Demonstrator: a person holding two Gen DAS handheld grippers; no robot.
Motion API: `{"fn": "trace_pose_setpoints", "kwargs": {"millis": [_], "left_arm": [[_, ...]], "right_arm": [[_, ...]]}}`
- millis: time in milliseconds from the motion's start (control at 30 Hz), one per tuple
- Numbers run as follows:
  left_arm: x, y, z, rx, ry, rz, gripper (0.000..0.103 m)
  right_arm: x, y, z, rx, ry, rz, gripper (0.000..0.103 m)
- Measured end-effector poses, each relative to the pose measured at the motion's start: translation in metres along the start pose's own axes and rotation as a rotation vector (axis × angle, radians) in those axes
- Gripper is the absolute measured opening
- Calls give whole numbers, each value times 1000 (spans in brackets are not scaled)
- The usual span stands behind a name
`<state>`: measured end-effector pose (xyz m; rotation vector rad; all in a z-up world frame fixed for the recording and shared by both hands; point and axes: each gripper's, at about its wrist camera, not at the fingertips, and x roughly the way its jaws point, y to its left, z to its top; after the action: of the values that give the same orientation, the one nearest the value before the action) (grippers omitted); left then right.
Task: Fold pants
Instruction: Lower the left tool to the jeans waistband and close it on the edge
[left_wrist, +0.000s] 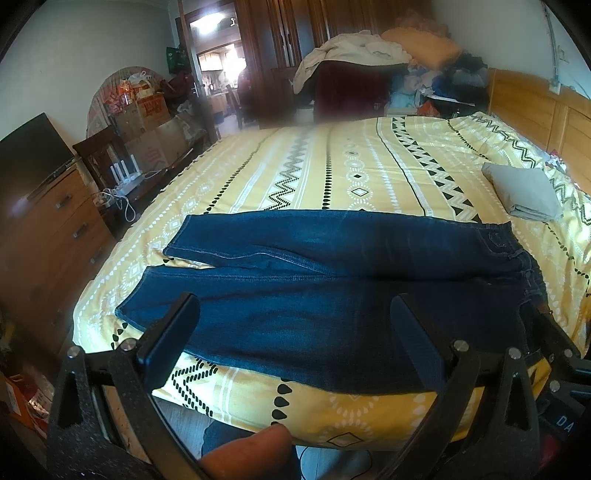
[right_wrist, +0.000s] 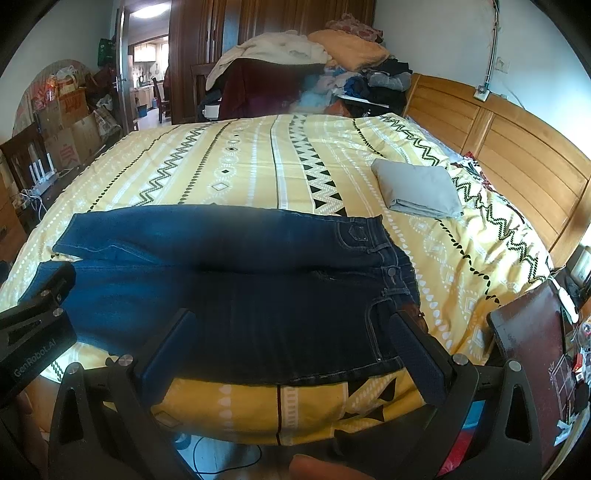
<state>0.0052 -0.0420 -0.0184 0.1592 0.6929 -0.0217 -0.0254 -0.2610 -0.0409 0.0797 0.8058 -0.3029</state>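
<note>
The jeans (left_wrist: 332, 288) lie flat across the near edge of the bed (left_wrist: 332, 166), legs toward the left, waistband toward the right; the left tongs (left_wrist: 295, 332) hover over the legs, spread wide and holding nothing; the right tongs (right_wrist: 291, 339) hang over the waist end, also wide apart and empty; a folded grey cloth (right_wrist: 417, 188) sits farther back, apart from the jeans.

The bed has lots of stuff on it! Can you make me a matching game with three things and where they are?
Things:
1. jeans
2. grey folded cloth
3. pile of clothes

Places:
A. past the far end of the bed
B. spread flat along the near edge
C. near the wooden headboard

Pairs: 1-B, 2-C, 3-A
</note>
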Motion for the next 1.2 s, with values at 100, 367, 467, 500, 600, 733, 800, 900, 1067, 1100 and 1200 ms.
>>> {"fn": "trace_pose_setpoints", "kwargs": {"millis": [100, 367, 467, 500, 600, 733, 800, 900, 1067, 1100, 1200], "left_arm": [[4, 3, 1, -9, -2, -15, 103], [-12, 64, 22, -148, -212, 99, 103], [-38, 97, 29, -208, -380, 232, 103], [-49, 110, 30, -229, -451, 301, 103], [-73, 154, 35, -297, -574, 453, 103], [-92, 206, 46, -352, -694, 548, 103], [-95, 229, 61, -341, -728, 618, 103], [-95, 264, 86, -329, -751, 679, 103], [-61, 314, 107, -330, -691, 613, 103], [-52, 316, 108, -321, -668, 598, 103], [-1, 314, 111, -257, -534, 499, 103]], "right_arm": [[3, 1, 0, -9, 6, 1, 103], [-62, -1, 17, -44, -323, 44, 103], [-96, -6, 14, -53, -602, 69, 103], [-99, -8, 13, -54, -652, 74, 103], [-88, -5, 20, -75, -596, 48, 103], [-87, -3, 31, -94, -618, 40, 103], [-98, -3, 41, -113, -680, 17, 103], [-116, -7, 61, -114, -762, -20, 103], [-127, -3, 93, -120, -805, -32, 103], [-127, -1, 98, -124, -808, -35, 103], [-108, 13, 113, -148, -745, -29, 103]]}}
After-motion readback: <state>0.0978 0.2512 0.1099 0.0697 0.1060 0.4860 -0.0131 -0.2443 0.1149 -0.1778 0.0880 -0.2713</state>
